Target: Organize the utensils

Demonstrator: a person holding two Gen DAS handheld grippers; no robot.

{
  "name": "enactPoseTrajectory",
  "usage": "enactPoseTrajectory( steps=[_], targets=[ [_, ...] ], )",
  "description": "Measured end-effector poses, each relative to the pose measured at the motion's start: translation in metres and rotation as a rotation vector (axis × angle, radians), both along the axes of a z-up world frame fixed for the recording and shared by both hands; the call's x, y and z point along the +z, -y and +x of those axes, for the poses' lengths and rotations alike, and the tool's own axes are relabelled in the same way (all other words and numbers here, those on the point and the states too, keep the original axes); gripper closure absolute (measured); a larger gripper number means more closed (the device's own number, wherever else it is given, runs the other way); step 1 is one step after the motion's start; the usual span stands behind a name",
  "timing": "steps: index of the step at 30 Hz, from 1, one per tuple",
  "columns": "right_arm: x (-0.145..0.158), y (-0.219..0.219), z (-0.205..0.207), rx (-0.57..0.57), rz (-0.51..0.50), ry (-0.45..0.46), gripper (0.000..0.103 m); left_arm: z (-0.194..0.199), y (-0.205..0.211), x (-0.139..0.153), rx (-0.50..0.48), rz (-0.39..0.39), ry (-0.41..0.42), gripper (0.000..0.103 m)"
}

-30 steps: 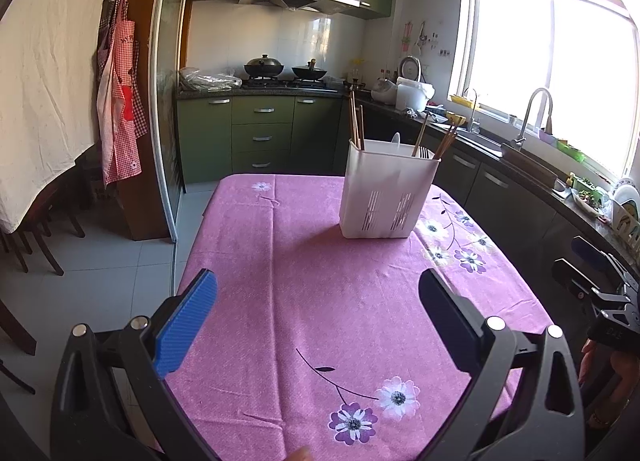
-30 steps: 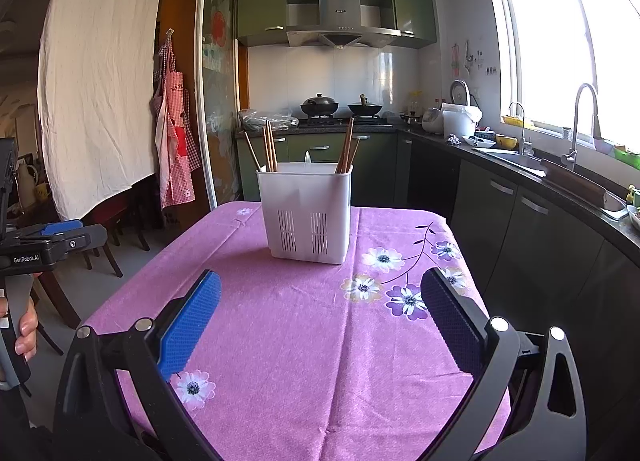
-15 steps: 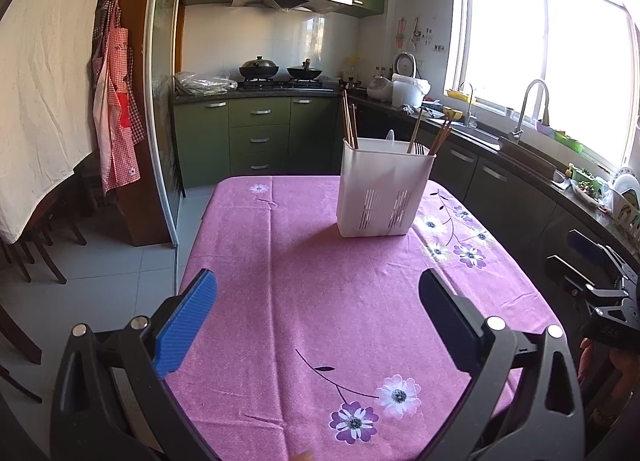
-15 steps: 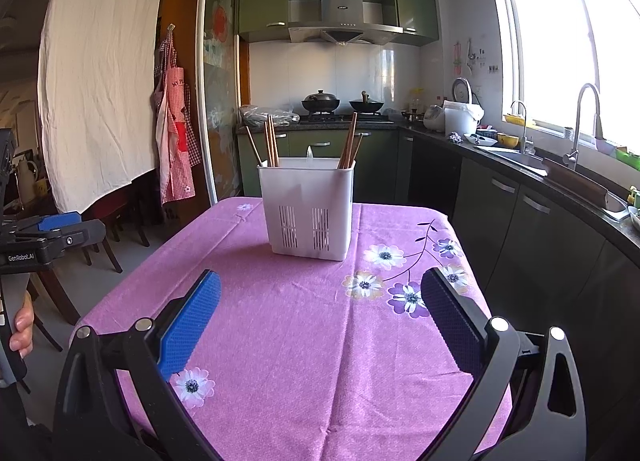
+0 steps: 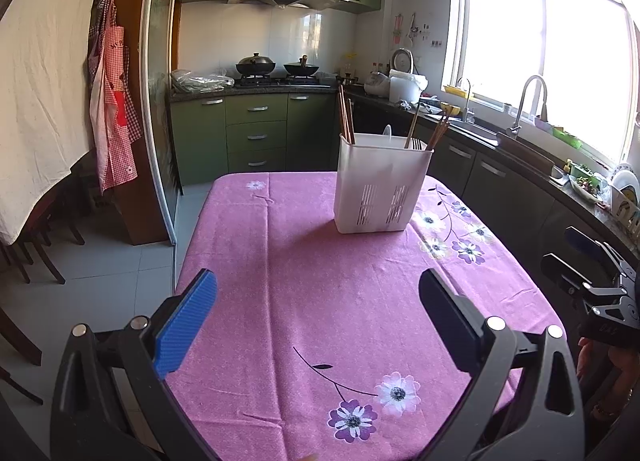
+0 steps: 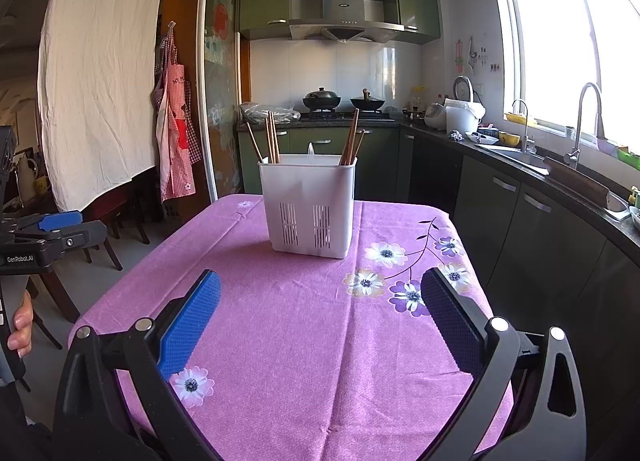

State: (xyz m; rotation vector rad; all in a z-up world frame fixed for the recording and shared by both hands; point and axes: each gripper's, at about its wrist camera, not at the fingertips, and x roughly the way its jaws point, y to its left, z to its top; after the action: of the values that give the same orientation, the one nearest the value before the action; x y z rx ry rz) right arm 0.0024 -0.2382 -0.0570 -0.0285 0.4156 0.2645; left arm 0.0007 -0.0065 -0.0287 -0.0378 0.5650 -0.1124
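A white slotted utensil holder [image 5: 380, 185] stands upright on the pink flowered tablecloth [image 5: 320, 301], also in the right wrist view [image 6: 310, 207]. Brown chopsticks [image 6: 272, 137] stick up at its left side and more chopsticks [image 6: 352, 139] at its right; a white spoon tip [image 6: 311, 149] shows in the middle. My left gripper [image 5: 318, 309] is open and empty over the table's near end. My right gripper [image 6: 320, 309] is open and empty, also well short of the holder.
Dark kitchen counters with a sink and tap [image 6: 584, 121] run along the right. A stove with two woks [image 6: 322, 98] stands at the back. An apron [image 6: 176, 141] hangs at left. Chairs [image 5: 32, 245] stand left of the table.
Both grippers have risen or tilted slightly; the holder sits a little lower in both views. Jaws stay open.
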Motion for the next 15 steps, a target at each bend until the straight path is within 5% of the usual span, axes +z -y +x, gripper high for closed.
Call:
enactPoseTrajectory(
  steps=[15],
  targets=[
    [-0.0042,-0.0004,0.002,0.01,-0.009,-0.013,0.005,-0.0001,-0.0029,0.0023,-0.018,-0.02,0.039,0.007]
  ],
)
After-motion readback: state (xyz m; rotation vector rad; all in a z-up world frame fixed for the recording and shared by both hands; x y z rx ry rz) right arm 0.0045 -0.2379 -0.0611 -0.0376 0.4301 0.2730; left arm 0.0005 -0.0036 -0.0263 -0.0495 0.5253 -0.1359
